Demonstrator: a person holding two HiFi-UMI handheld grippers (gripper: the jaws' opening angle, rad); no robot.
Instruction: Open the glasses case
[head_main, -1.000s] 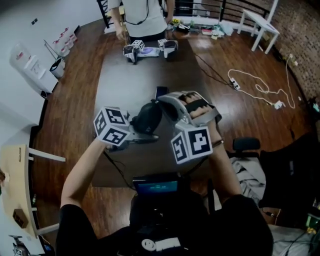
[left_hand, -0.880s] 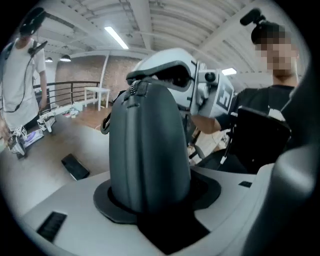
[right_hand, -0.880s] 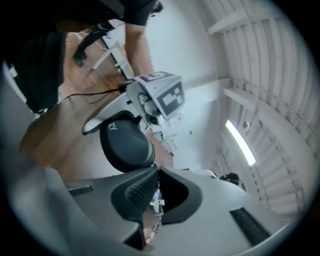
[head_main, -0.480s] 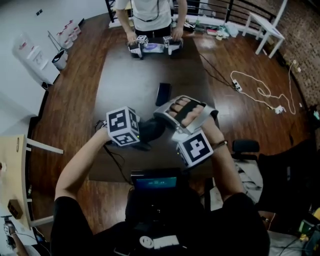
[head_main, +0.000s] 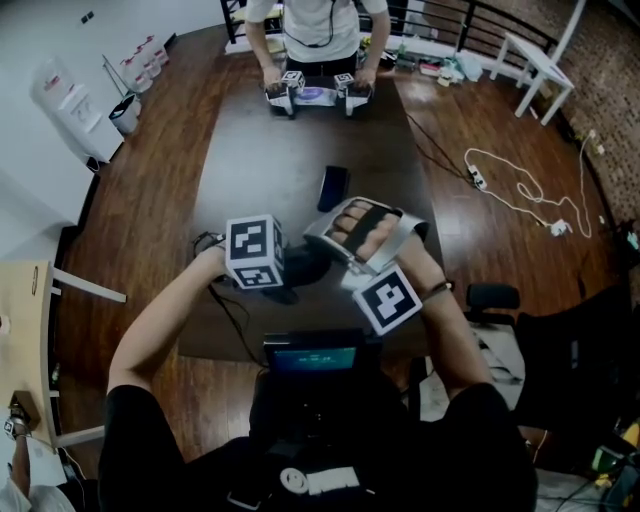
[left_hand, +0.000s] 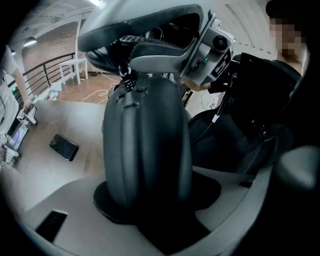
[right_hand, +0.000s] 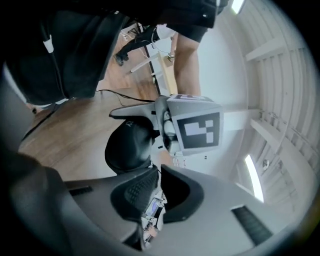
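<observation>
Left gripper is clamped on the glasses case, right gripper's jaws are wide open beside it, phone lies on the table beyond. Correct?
No: the right gripper's jaws are together, not wide open, as the right gripper view shows. The left gripper is clamped on the glasses case, and the phone lies on the table beyond.

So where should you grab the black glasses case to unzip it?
Probably pinch what looks like the zip tab at the far end of the glasses case, coming at that end head-on. The left gripper clamps the case's near part, so the far end sticks out free past its jaws. The right gripper, shut, is right beside it.
</observation>
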